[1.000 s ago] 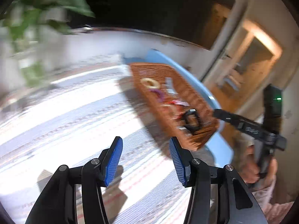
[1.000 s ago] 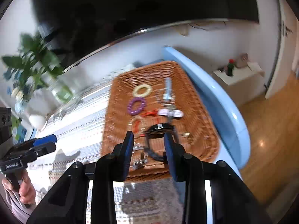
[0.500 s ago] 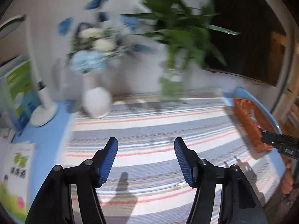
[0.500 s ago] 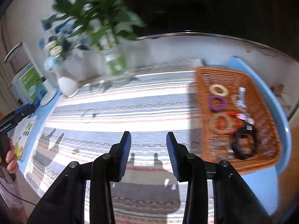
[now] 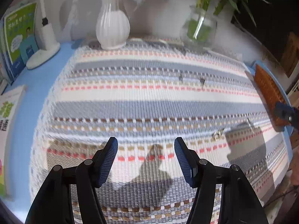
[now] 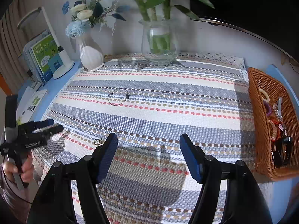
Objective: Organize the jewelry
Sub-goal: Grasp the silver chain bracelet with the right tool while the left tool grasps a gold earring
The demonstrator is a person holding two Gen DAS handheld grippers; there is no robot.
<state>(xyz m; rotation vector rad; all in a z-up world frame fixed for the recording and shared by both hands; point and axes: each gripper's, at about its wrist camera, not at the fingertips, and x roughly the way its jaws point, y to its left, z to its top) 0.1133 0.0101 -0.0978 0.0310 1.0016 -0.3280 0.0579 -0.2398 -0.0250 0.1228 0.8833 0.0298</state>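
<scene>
A wicker basket (image 6: 261,100) at the mat's right end holds several pieces: a cream ring (image 6: 264,95), a purple ring (image 6: 268,108), red cord pieces (image 6: 278,127) and a black band (image 6: 282,149). A thin wire bracelet (image 6: 118,97) lies on the striped mat, its dark clasp blurred (image 5: 202,80) in the left wrist view. A small gold charm (image 6: 98,141) (image 5: 216,136) lies nearer the front. My right gripper (image 6: 148,145) hovers over the mat, its jaws opening with nothing between them. My left gripper (image 5: 145,149) (image 6: 46,125) is open and empty, left of the charm.
A white vase (image 6: 90,56) and a glass vase of green stems (image 6: 160,43) stand at the mat's (image 6: 168,100) far edge. A lamp base (image 6: 63,65), books (image 6: 44,57) and papers (image 5: 9,108) sit on the blue table (image 5: 37,82) at the left.
Both grippers have swung left from the basket to over the striped mat and tipped downward. The right jaws have spread much wider; the left jaws widened a little.
</scene>
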